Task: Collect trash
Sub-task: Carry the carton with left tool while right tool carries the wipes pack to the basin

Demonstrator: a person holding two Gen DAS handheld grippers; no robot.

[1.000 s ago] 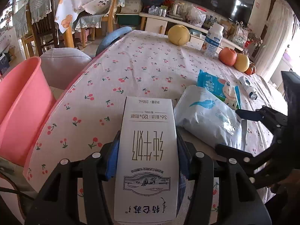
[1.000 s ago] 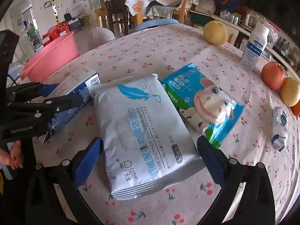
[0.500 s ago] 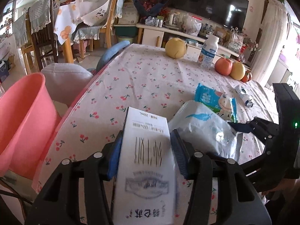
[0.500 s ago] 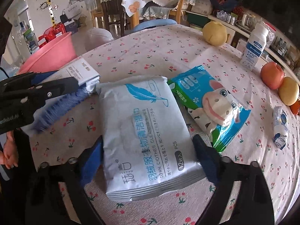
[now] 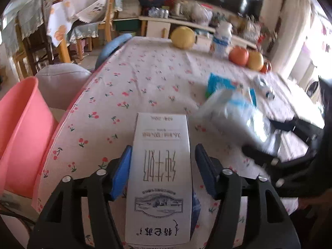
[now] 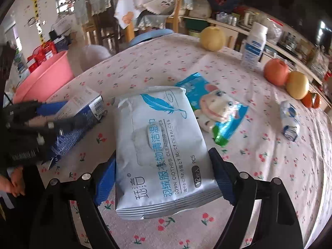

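Since the earlier frames, the jaws of the left gripper [image 5: 164, 166] had just been opening around the milk carton [image 5: 160, 176]: a gap was seen between the right blue pad and the carton wall, and the left pad sat at its edge, so no firm pinch could be made out. The right gripper [image 6: 164, 174] had just been closing, and its blue pads were pressed against both sides of the wipes pack [image 6: 164, 143], whose far end appeared raised and blurred in the left wrist view.

The carton was found at lower centre of the left view, its long axis running up the frame, away from the camera. The pack's long axis likewise ran away from the right camera, tilted slightly left.

The tablecloth [image 5: 149, 76] edge curved down the left of the left view, with the pink tub [image 5: 18, 132] just beyond it at the far left. Open cloth was left ahead of the carton. A blue cartoon packet [image 6: 215, 108] lay touching the pack's upper right, and a crushed small bottle [image 6: 289, 122] well apart at right.
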